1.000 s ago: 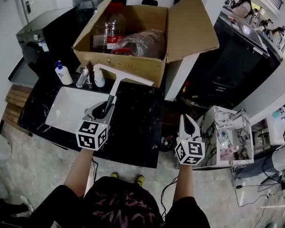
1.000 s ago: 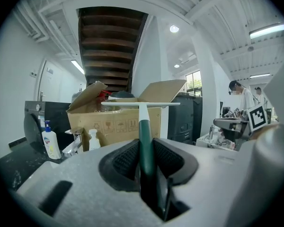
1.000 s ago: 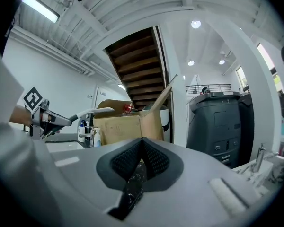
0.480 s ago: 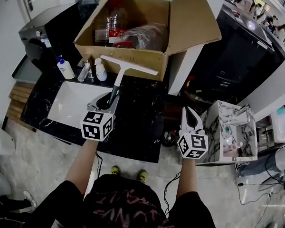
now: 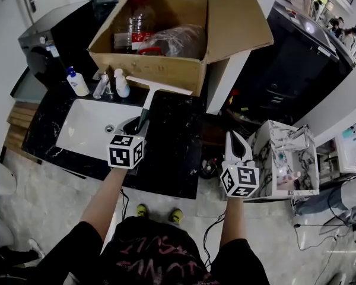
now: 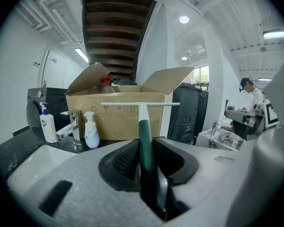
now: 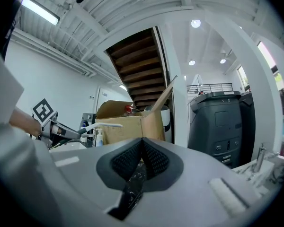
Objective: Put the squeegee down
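While an open cardboard box (image 5: 148, 70) behind the sink (image 5: 77, 129) holds bottles (image 5: 130, 28) and a clear bag (image 5: 175, 40), the left gripper (image 5: 134, 125) clamps the squeegee (image 5: 146, 105) by its green handle, its blade near the box, over the black counter (image 5: 172, 141). The right gripper (image 5: 235, 152) is empty, jaws pressed together.

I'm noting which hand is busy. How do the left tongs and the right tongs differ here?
The left tongs are shut on the squeegee, gripping its green handle; the right tongs are shut with nothing between them. The left tongs are above the black counter by the sink; the right tongs are past the counter's right edge. Both point the same way, toward the top of the head view.
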`<state>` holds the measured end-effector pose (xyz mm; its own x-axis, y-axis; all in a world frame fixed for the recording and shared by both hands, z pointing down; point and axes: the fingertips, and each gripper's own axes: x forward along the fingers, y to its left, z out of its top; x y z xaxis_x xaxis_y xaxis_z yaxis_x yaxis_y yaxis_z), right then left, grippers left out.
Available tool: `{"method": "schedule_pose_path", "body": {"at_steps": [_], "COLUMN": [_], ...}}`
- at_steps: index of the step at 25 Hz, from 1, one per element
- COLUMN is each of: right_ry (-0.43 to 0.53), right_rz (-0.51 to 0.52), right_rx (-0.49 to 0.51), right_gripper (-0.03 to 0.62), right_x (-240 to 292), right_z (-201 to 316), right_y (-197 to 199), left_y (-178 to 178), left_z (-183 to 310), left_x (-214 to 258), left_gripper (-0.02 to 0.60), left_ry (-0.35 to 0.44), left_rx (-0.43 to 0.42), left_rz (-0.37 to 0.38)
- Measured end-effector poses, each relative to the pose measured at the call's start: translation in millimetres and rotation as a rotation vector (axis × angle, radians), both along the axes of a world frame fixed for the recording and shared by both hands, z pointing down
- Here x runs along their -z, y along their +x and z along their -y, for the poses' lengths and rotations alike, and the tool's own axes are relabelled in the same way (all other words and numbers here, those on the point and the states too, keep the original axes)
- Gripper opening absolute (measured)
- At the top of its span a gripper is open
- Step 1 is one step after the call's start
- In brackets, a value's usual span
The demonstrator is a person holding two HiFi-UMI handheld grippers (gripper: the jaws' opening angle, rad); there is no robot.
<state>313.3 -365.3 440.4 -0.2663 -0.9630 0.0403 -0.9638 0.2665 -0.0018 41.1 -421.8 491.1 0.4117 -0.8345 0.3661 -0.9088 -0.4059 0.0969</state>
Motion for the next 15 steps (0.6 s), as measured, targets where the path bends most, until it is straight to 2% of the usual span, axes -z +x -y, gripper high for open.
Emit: {"method": "schedule_pose_path", "body": {"at_steps": [15], "right_ry": [-0.033], "right_rz": [0.008], "right_rx": [0.012], "right_gripper": [0.0], "right_x": [-17], "right_z": [5], "right_y": [3], "left_y": [16], "left_z": [-8], "left_x": [-81], "left_gripper": [0.101], "left_ry": [-0.177], "left_rx": [-0.005], "left_rz": [0.061]}}
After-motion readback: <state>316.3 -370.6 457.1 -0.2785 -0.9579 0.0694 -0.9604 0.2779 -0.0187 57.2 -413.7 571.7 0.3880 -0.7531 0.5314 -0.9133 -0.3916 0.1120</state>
